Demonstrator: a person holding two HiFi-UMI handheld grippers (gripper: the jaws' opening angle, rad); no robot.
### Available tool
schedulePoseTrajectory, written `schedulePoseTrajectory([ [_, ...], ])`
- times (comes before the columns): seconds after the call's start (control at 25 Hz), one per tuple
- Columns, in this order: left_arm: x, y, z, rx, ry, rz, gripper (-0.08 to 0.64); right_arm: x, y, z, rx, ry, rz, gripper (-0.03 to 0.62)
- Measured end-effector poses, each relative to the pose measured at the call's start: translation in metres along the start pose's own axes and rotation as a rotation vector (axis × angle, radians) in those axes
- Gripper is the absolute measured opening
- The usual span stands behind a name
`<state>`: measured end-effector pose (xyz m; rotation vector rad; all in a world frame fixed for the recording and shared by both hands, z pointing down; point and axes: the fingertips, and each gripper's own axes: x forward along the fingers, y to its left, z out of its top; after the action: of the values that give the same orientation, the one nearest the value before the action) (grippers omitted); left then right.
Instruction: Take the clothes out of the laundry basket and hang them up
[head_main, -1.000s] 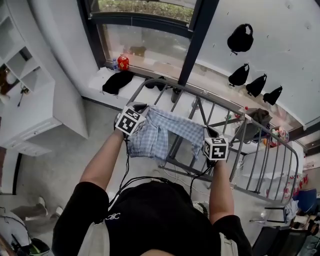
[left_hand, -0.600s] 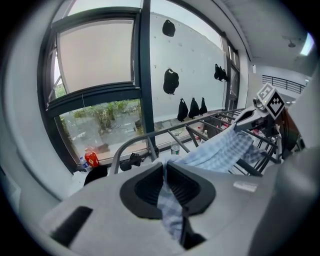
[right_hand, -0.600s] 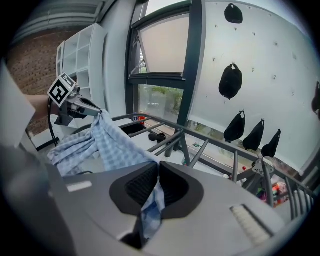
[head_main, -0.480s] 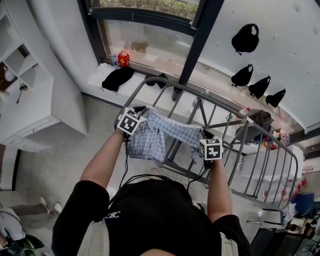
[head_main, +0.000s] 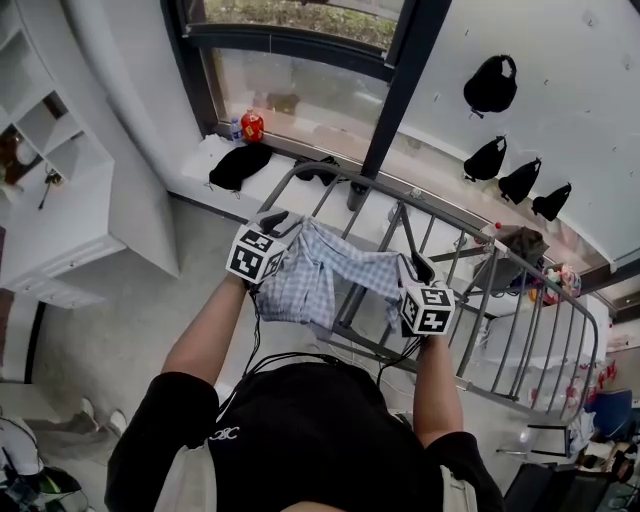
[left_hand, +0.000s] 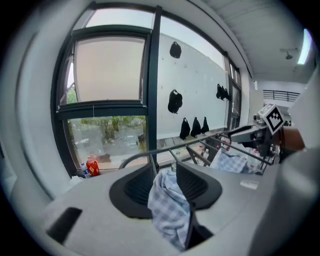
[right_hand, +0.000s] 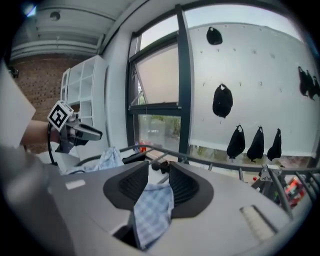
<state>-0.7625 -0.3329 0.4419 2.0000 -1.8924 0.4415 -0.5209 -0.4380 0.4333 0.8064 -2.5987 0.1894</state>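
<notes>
Now a checked shirt (head_main: 318, 272) hangs over the rack (head_main: 474, 312)

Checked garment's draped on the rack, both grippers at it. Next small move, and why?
Probably draw the left gripper and right gripper straight back off the blue checked garment. Their jaws have just been opening, the cloth lies loose between them, and it already drapes over the drying rack rail.

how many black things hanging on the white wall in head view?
4 black items: one high up, three in a slanted row below it. The gripper views show more beyond that frame's edge.
</notes>
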Motion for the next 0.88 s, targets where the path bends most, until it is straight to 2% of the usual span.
schedulePoseTrajectory([
  [0.12,-0.032,-0.004,0.034,-0.017,-0.150,0.046,0.093,-0.022,0.007,0.043,0.055,-0.197,-0.023,0.115],
  [0.24,-0.071,-0.013,0.069,-0.026,-0.297,0.080,0.081,-0.051,0.014,0.085,0.093,-0.354,-0.057,0.044],
  [0.32,-0.097,-0.021,0.087,-0.025,-0.372,0.106,0.010,-0.069,0.020,0.105,0.107,-0.422,-0.074,0.014],
  [0.4,-0.120,-0.031,0.098,-0.005,-0.417,0.128,0.004,-0.083,0.030,0.116,0.112,-0.455,-0.078,0.014],
  [0.52,-0.141,-0.047,0.097,0.017,-0.428,0.132,0.005,-0.095,0.048,0.115,0.102,-0.458,-0.080,0.014],
  [0.64,-0.152,-0.054,0.091,-0.001,-0.415,0.118,0.005,-0.097,0.065,0.106,0.093,-0.430,-0.073,0.014],
  [0.88,-0.177,-0.055,0.073,0.034,-0.394,0.167,0.005,-0.107,0.090,0.093,0.089,-0.413,-0.065,0.014],
])
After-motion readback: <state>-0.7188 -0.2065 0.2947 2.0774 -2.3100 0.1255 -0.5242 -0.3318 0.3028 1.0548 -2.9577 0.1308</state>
